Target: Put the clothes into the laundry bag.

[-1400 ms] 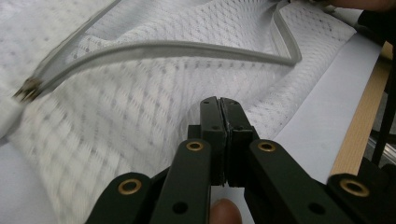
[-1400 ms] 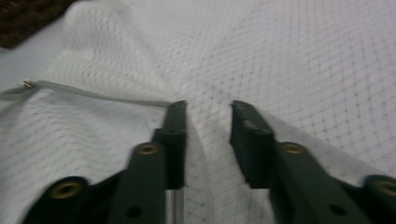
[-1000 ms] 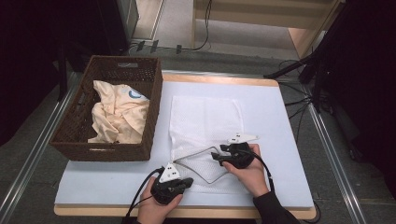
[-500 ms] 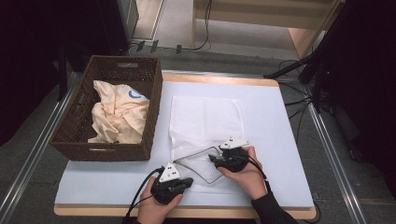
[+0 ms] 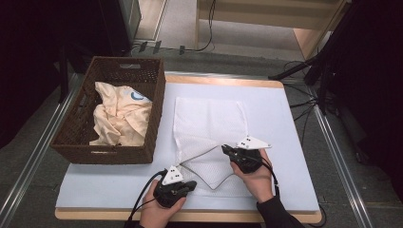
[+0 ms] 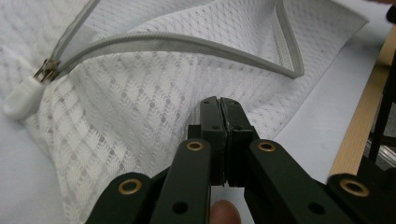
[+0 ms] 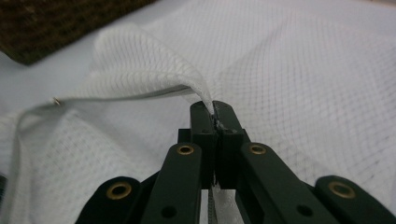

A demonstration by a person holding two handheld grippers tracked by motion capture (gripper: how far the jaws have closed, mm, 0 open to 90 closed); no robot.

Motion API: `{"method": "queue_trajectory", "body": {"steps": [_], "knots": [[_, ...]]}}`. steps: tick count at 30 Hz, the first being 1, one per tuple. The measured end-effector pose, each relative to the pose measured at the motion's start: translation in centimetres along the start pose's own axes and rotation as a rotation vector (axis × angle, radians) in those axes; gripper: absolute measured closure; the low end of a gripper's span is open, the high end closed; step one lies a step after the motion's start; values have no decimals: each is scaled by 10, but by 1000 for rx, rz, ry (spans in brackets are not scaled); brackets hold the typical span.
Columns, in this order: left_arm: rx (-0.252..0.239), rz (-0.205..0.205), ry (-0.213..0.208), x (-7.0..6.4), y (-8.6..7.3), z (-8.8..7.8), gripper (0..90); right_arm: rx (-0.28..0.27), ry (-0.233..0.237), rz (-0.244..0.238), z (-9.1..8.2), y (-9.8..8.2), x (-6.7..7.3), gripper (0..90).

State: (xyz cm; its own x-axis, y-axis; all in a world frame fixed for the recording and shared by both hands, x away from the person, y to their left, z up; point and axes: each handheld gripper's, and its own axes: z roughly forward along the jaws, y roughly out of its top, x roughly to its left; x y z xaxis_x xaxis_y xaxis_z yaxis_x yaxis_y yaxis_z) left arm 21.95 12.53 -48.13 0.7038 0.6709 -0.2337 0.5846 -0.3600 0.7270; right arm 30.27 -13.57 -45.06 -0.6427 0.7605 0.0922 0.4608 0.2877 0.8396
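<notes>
Jaws both clamped on my mesh bag [image 5: 209,137]: left gripper [image 5: 183,183] near edge, right gripper [image 5: 227,150] just closed on zip flap.

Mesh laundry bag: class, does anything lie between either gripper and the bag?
Nothing visible does. The left gripper and the right gripper are each shut on the mesh laundry bag, at its zippered opening, on the table.

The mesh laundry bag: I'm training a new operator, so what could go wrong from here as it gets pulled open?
1. The right gripper pinches only the thin zipper edge of the mesh laundry bag; the edge may slip out.
2. The left gripper is shut on mesh beside the zipper pull; pulling might snag the weave.
3. The whole bag could slide toward the basket.
</notes>
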Motion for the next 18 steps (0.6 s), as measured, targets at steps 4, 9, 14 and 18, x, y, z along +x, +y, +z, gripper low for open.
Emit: {"method": "queue_trajectory", "body": {"steps": [4,9,14,18], "knots": [[-4,-2,3,0,0,0,898,-117,21,3,-19,13,4,893],[-6,-11,1,0,0,0,898,-131,62,37,-24,16,2,895],[-23,-3,8,-3,2,-7,705,-98,62,42,-16,10,0,894],[-96,-1,-36,-6,12,-30,512,-95,61,62,-16,9,-5,894]]}}
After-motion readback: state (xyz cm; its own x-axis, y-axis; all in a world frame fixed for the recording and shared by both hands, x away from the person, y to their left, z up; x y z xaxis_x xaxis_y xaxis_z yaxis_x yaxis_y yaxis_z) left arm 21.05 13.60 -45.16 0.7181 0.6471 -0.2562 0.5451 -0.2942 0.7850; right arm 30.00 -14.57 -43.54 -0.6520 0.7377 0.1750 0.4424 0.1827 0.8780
